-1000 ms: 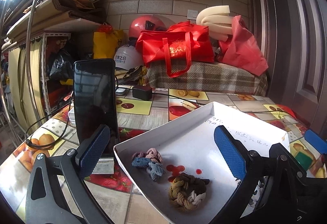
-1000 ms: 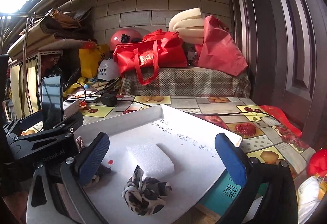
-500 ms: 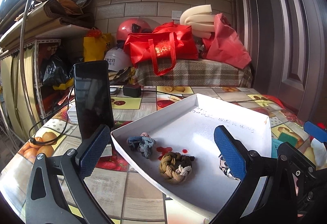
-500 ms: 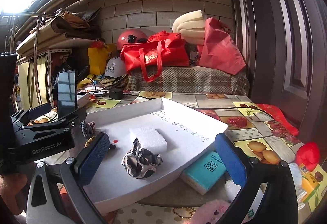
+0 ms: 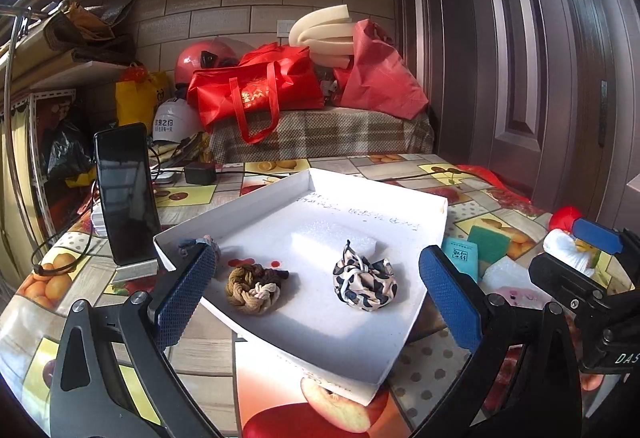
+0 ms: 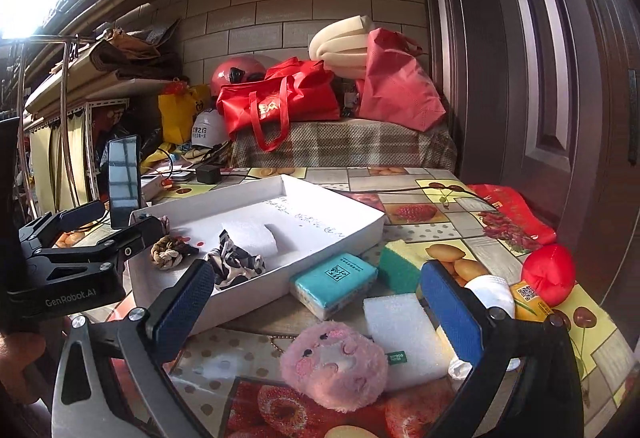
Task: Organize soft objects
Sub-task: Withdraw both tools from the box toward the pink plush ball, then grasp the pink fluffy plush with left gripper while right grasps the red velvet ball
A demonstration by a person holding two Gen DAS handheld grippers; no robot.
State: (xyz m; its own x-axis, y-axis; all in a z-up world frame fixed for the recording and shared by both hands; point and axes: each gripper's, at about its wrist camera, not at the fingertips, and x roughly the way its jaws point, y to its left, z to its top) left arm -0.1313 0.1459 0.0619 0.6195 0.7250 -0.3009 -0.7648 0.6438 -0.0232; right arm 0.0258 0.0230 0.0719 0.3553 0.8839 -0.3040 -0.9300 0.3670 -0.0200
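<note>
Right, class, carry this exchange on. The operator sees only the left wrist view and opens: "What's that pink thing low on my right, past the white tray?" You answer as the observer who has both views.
Observer: It's a pink plush toy lying on the table outside the tray.
Operator: Is the right gripper holding it?
Observer: No. The right gripper is open and empty, and the toy lies loose between its fingers.
Operator: And is the green sponge plain green?
Observer: No, the sponge has a yellow layer along its far side.
</note>
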